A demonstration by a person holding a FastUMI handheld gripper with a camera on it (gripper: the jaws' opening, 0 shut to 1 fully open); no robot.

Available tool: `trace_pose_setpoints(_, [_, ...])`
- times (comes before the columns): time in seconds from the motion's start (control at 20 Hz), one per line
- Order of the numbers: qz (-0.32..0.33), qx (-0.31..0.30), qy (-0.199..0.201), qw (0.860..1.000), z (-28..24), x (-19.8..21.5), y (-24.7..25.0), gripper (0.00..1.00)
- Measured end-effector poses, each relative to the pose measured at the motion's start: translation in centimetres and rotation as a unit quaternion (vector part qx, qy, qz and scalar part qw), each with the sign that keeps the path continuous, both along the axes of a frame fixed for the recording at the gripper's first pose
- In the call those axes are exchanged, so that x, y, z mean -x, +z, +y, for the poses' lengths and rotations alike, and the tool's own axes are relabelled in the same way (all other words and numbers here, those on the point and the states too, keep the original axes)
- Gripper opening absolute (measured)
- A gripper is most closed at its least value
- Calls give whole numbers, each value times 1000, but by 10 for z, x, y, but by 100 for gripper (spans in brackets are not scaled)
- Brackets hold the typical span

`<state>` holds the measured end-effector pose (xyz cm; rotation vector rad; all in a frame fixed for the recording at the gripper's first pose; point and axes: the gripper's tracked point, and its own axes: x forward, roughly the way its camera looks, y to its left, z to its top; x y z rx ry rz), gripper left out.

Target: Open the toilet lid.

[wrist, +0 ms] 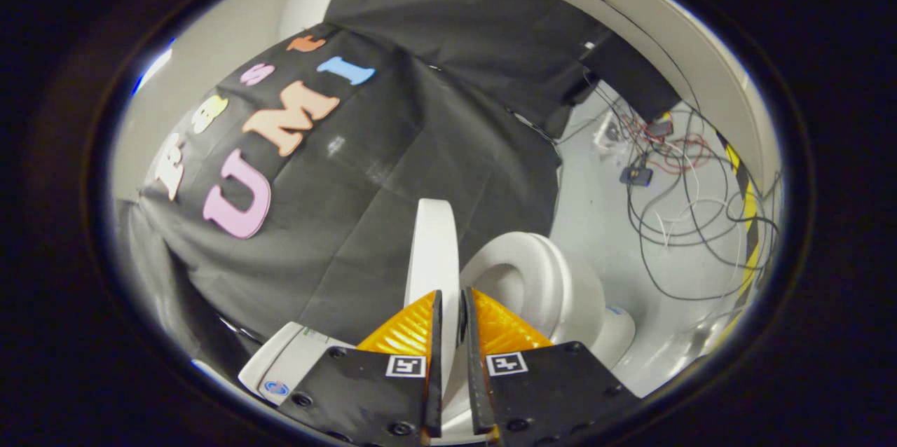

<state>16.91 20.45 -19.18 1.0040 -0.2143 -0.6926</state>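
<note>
Between the nearly closed fingers of the gripper (448,300), the white toilet lid (434,244) stands raised on edge, pinched from both sides, with the open toilet seat and bowl (539,279) just beside it and cables (673,209) strewn on the floor beyond.

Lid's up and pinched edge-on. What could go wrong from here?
1. The gripper is shut on the toilet lid by its thin edge only; the grip may slip and the lid could drop onto the seat.
2. If the lid is not past upright, releasing now may let it fall shut.
3. Loose cables lie on the floor beside the toilet, a snag hazard on withdrawal.
</note>
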Motion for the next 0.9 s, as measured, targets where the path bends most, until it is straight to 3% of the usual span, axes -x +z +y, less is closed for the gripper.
trace_pose_setpoints(0.35, [-12,43,-6,999,46,-26,79,17])
trace_pose_setpoints(0.65, [66,101,48,992,79,-46,109,17])
trace_pose_setpoints(0.9, [65,127,75,987,117,-67,136,17])
